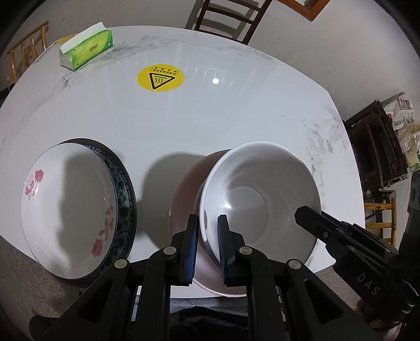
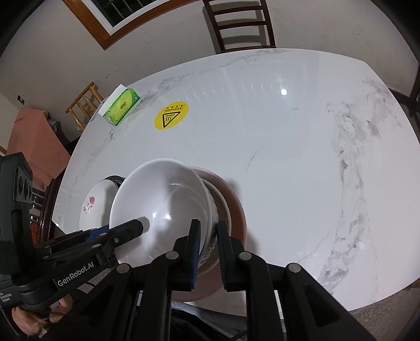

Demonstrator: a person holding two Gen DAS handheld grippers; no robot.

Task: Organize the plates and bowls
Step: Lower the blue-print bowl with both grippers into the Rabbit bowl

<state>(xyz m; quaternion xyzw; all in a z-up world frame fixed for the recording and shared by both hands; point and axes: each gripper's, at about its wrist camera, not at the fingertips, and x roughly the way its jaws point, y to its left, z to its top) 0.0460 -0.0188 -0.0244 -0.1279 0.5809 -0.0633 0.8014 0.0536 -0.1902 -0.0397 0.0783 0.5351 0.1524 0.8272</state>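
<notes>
A white bowl (image 1: 262, 199) (image 2: 162, 199) with blue marks on its outer wall sits low over a pink dish (image 1: 186, 188) (image 2: 233, 199) near the table's front edge; whether they touch I cannot tell. My left gripper (image 1: 207, 236) (image 2: 136, 225) is shut on the bowl's left rim. My right gripper (image 2: 208, 236) (image 1: 309, 217) is shut on its right rim. To the left, a white plate with red flowers (image 1: 71, 207) (image 2: 92, 202) lies on a blue-patterned plate (image 1: 123, 188) (image 2: 115, 179).
The white marble table (image 1: 236, 118) (image 2: 288, 157) carries a green tissue box (image 1: 86, 49) (image 2: 122, 105) and a yellow hot-surface sticker (image 1: 160, 78) (image 2: 171, 117) at the back. A dark chair (image 1: 225, 18) (image 2: 244, 23) stands behind it, and a dark wooden rack (image 1: 375, 147) to the right.
</notes>
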